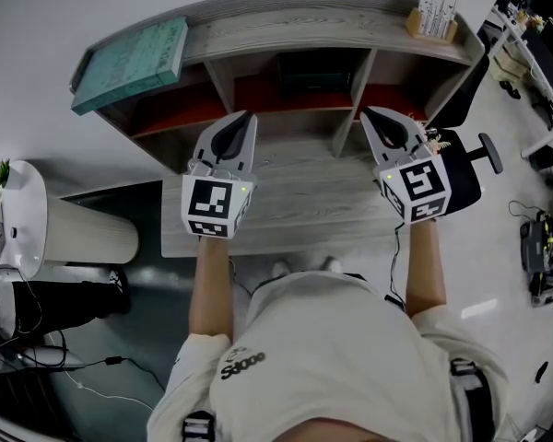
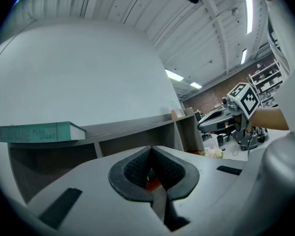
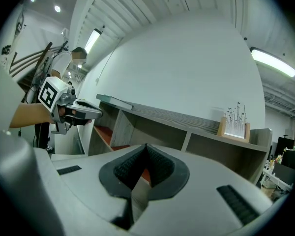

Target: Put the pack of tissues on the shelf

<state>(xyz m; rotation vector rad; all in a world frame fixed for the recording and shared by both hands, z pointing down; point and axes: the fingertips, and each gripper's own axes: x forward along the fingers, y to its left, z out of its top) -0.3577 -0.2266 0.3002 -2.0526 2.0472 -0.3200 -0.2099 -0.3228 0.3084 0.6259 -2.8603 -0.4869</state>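
Note:
The wooden shelf unit [image 1: 304, 28] stands on the desk [image 1: 295, 205] with several open compartments floored in red. A dark green pack [image 1: 313, 74] lies in the middle compartment; I cannot tell whether it is the tissues. My left gripper [image 1: 240, 118] hovers over the desk before the left compartment, shut, with nothing between its pads [image 2: 137, 167]. My right gripper [image 1: 380, 116] hovers before the right compartment, likewise shut and empty. In the left gripper view the jaws of my left gripper [image 2: 151, 149] meet at the tips. In the right gripper view my right gripper [image 3: 146, 146] looks the same.
A teal book [image 1: 134, 63] lies on the shelf top at the left, a wooden card holder [image 1: 433, 17] at the right. A black office chair [image 1: 470, 159] stands right of the desk. A white round stand with a small plant [image 1: 18, 215] is at the left.

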